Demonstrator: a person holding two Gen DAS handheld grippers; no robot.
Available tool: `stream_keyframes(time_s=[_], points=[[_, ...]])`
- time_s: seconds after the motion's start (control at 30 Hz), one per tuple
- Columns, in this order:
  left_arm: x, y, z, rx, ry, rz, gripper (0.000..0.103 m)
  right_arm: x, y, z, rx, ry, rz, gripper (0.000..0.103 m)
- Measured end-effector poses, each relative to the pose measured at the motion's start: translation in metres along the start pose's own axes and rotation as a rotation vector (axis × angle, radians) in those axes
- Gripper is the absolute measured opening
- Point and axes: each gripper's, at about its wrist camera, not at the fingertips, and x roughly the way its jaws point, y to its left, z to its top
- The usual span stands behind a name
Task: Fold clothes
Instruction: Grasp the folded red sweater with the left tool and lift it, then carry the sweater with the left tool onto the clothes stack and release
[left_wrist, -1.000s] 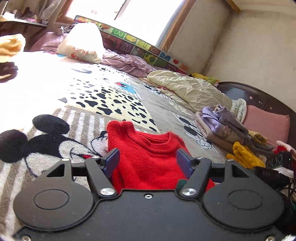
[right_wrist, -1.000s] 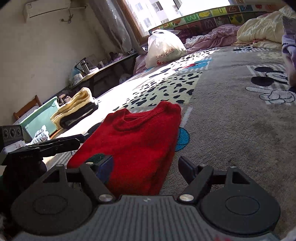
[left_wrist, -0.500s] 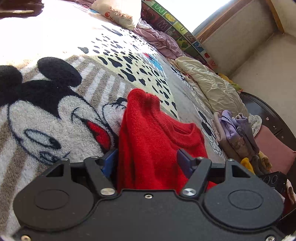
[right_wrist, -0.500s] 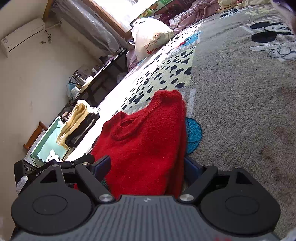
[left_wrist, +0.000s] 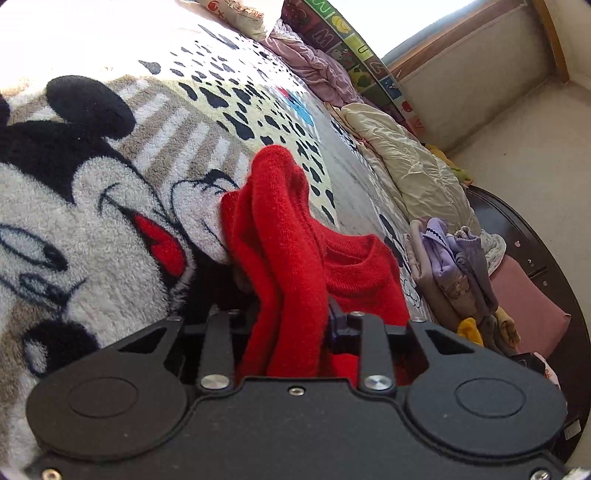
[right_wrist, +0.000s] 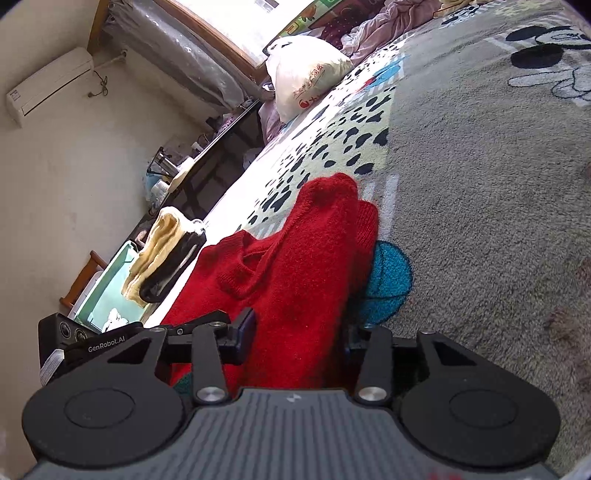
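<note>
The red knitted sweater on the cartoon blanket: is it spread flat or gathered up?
Gathered. The red knitted sweater stands in bunched ridges between the closing left gripper and right gripper, both pinching it.

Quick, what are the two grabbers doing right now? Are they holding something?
Left gripper: just closed, pinching a bunched edge of the red sweater.
Right gripper: just closed, gripping the same red sweater.
</note>
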Motion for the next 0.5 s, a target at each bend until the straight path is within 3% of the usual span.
stream_keyframes(time_s=[0.27, 0.5], points=[[-0.017, -0.037, -0.010, -0.088, -0.038, -0.122, 0.026, -0.031, -0.013, -0.002, 0.189, -0.080, 0.188, 0.031], [0.005, -0.112, -0.021, -0.060, -0.043, -0.235, 0.026, -0.111, -0.016, 0.023, 0.196, -0.204, 0.244, 0.031]])
